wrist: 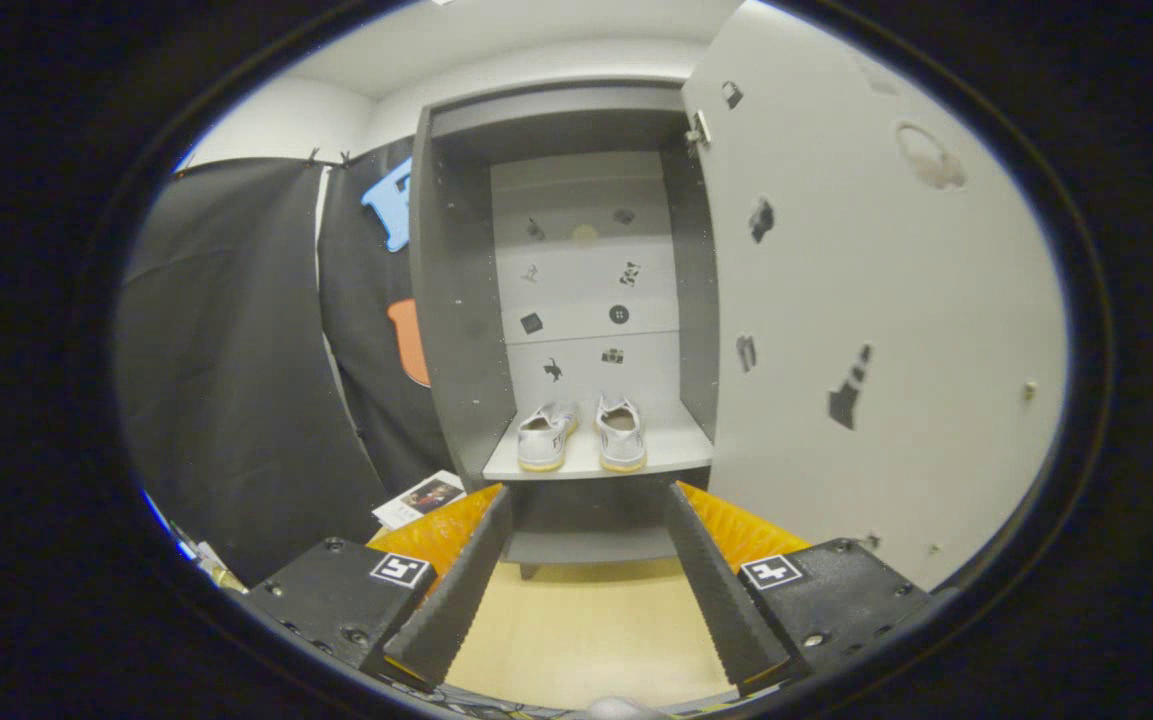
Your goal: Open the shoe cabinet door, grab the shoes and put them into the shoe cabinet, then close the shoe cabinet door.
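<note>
Cabinet shelf (671, 455) holds shoes (584, 436) (labels unreadable); gripper (587, 495) jaws apart.

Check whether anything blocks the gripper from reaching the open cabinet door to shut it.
Nothing visible does. The gripper is open and empty; the door stands swung open beside it, shoes already on the shelf.

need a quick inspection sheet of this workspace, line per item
surface: pale wooden floor, bare between the fingers
job's things: pair of white canvas shoes side by side on the grey cabinet shelf; white cabinet door swung open
clutter: printed leaflets on the floor beside the cabinet
grippers: gripper open, holding nothing, short of the shelf
cables: nothing seen
surroundings: black cloth booth wall, white ceiling
</note>
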Tool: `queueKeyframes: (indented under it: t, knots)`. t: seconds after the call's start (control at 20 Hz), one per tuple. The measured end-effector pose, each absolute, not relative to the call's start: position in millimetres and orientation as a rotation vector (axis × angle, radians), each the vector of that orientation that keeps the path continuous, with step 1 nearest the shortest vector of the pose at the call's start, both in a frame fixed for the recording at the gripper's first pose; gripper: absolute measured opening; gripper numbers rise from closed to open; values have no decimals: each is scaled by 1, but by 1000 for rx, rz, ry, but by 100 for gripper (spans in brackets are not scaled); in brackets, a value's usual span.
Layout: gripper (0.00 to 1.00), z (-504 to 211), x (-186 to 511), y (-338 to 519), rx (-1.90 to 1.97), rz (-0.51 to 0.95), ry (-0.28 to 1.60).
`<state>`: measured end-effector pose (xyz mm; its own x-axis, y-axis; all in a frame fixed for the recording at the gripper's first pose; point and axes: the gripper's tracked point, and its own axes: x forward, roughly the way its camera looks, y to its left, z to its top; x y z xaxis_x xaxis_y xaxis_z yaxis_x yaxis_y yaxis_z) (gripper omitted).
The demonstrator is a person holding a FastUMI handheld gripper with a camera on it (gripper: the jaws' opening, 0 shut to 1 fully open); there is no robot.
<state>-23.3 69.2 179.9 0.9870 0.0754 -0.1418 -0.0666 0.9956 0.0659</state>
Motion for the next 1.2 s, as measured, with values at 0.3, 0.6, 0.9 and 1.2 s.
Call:
queueKeyframes:
  t: [0.3, 0.6, 0.9, 1.2]
  knots:
    - [98, 192, -143, -13, 33, 49, 95]
    - [98, 190, -218, -114, 30, -44, 86]
    - [99, 200, -215, -205, 41, -171, 58]
    - [99, 211, -153, -228, 58, -203, 51]
